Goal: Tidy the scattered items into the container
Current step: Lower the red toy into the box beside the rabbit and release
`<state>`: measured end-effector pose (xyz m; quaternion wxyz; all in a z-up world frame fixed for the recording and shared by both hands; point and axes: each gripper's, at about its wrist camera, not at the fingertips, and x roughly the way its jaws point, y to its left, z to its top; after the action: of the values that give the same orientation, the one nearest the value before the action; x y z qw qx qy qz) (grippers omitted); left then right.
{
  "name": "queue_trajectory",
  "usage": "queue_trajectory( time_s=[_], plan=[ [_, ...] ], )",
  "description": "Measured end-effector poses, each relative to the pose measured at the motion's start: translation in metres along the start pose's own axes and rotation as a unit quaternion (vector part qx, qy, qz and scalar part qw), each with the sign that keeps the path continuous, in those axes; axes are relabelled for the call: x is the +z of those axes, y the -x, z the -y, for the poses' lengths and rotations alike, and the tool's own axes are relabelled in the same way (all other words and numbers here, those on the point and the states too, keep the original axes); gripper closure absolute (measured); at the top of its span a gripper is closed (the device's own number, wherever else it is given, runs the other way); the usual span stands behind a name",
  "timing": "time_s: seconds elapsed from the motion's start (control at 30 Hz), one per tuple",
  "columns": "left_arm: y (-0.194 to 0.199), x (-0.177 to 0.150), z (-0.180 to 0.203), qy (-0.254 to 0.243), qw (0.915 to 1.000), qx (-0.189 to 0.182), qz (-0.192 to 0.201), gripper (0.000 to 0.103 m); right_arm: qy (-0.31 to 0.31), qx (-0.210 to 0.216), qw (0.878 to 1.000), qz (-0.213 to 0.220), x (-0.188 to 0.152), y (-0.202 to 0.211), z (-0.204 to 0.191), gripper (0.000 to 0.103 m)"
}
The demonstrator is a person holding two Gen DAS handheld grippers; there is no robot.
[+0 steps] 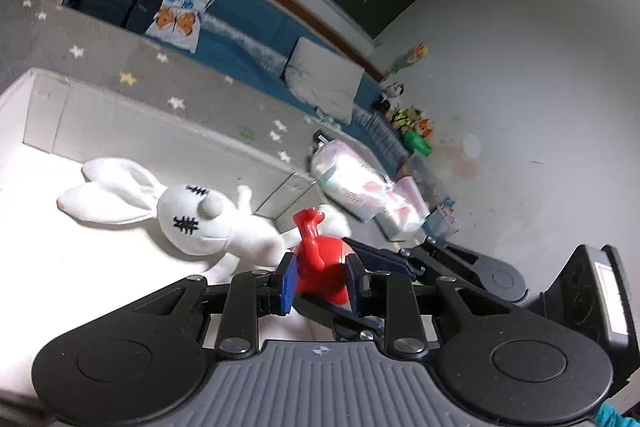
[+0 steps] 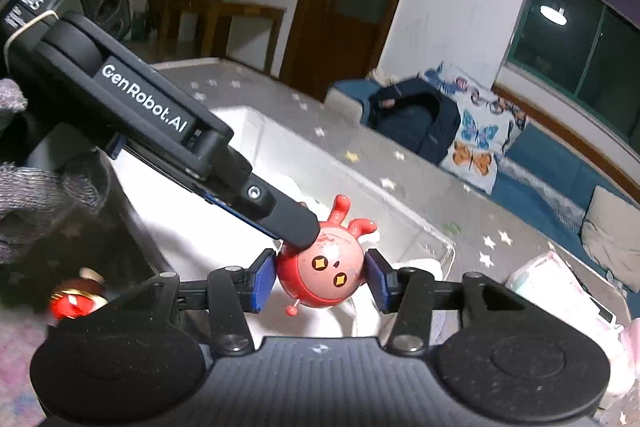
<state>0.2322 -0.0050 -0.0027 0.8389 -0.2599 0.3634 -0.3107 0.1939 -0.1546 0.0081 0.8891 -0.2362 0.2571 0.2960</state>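
Both grippers over the white bin (image 1: 44,115): left gripper (image 1: 320,283) and right gripper (image 2: 320,281) each clamped on red round toy (image 2: 326,275), w/ white bunny (image 1: 200,223) lying inside bin.

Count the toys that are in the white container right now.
1 certain: the white plush rabbit lies inside the white container. The red round toy is held above it between both grippers. Others may be hidden.

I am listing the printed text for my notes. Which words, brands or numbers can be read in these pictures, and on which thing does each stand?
"GenRobot.AI": white letters on the black arm of the left gripper, right wrist view.
"DAS": on the left gripper's camera housing, partly cut off; the line beneath is unreadable.
Label on the right gripper's housing, left wrist view: too blurred to read.
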Motion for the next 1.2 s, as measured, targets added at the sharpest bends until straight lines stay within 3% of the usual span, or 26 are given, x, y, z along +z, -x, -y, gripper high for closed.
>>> queue_trajectory(
  time_s=[0.23, 0.57, 1.2],
  plan=[
    [-0.016, 0.0, -0.007, -0.007, 0.9995, 0.022, -0.024, 0.076, 0.005, 0.013, 0.999, -0.05, 0.001, -0.024, 0.004, 0.054],
    [-0.032, 0.002, -0.009, -0.01, 0.9979, 0.038, -0.05, 0.076, -0.022, 0.04, 0.996, -0.079, 0.0, -0.029, 0.018, 0.054],
    [-0.042, 0.004, -0.007, -0.016, 0.9968, 0.05, -0.06, 0.074, -0.038, 0.044, 0.996, -0.074, -0.003, -0.023, 0.028, 0.052]
  ],
)
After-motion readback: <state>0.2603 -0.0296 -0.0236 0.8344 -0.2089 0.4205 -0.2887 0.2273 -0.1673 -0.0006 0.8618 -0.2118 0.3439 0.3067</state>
